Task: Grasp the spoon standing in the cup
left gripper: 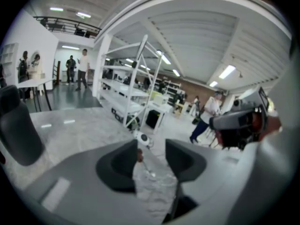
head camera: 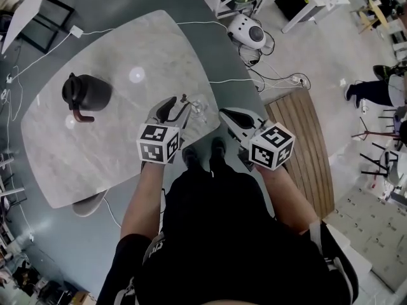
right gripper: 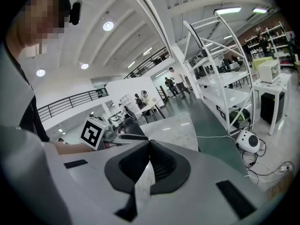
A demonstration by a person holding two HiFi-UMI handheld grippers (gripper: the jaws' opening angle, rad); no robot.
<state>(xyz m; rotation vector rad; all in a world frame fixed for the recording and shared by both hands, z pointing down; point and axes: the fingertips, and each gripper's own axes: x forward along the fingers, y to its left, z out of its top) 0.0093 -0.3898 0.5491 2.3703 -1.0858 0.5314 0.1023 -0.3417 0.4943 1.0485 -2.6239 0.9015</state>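
Observation:
A clear glass cup (head camera: 199, 110) stands near the right edge of the marble table (head camera: 114, 145), with a thin spoon (head camera: 185, 98) leaning up out of it. My left gripper (head camera: 180, 104) is right at the cup. In the left gripper view its jaws stand wide apart (left gripper: 151, 146); the spoon's brown handle tip (left gripper: 139, 155) rises between them, close to the left jaw, above the cup (left gripper: 157, 186). No pad presses on it. My right gripper (head camera: 226, 114) hovers just off the table's edge, its jaws closed together (right gripper: 149, 146) with nothing in them.
A black jug (head camera: 86, 94) stands on the table's left part. On the floor beyond lie a white round device (head camera: 247, 32) and white cables (head camera: 280, 81). A slatted wooden bench (head camera: 305, 138) is to the right. White shelving (left gripper: 133, 86) and people stand farther off.

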